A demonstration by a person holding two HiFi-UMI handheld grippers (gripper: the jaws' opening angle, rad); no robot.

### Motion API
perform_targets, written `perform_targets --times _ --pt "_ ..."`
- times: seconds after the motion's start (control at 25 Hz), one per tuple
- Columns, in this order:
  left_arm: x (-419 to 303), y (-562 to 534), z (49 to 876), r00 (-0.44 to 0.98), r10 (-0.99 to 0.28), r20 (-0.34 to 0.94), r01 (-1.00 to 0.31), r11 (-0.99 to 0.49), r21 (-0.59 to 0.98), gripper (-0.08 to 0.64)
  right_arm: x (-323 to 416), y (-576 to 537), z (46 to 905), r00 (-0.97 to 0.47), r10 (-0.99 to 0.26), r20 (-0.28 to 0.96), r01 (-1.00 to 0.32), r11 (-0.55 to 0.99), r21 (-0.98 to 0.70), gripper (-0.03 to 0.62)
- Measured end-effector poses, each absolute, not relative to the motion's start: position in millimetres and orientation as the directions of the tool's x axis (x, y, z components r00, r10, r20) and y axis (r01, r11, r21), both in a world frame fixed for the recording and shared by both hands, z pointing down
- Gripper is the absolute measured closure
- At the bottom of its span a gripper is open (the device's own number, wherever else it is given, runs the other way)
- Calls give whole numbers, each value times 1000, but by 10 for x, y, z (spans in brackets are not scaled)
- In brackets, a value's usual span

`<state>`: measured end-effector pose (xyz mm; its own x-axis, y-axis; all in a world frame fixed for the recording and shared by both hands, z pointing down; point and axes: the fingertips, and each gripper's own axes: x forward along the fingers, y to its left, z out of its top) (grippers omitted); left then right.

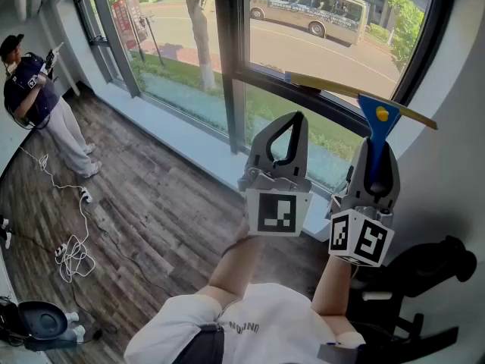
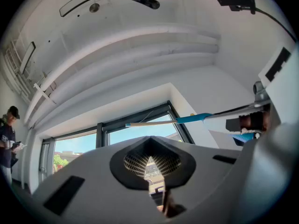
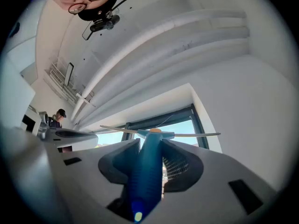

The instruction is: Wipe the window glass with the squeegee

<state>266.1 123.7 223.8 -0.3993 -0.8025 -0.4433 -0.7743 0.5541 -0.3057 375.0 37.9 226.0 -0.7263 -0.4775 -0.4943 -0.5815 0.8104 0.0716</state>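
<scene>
The squeegee has a blue handle and a long tan blade that lies slantwise in front of the window glass; I cannot tell whether it touches the glass. My right gripper is shut on the handle, with the blade above its fingertips. In the right gripper view the handle runs up between the jaws of the right gripper to the blade. Just left of it, my left gripper is shut and holds nothing. The left gripper view shows the left gripper below the squeegee.
A dark window frame divides the panes above a pale sill. A person stands at the far left on the wooden floor. White cables lie on the floor. A white wall and black equipment are on the right.
</scene>
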Motion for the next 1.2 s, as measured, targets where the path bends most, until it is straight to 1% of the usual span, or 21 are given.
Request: perform_targets --times 0.32,0.6,0.96,1.2 --pt "2651 1203 2254 -400 -799 -448 -778 555 -295 561 3752 328 2289 -728 -481 -489 -583 809 72 448" --pt "2655 1160 2324 -408 -804 -434 -780 553 -292 560 3787 288 2320 -726 -484 -488 -572 819 39 448" --pt "2759 1189 2478 -462 -803 -377 -774 573 -270 561 3879 268 2388 -758 -467 -455 -536 844 27 448" --pt "2768 1336 2661 -516 -787 -337 -748 606 -271 560 3843 345 2521 -782 -438 -443 -494 869 13 448"
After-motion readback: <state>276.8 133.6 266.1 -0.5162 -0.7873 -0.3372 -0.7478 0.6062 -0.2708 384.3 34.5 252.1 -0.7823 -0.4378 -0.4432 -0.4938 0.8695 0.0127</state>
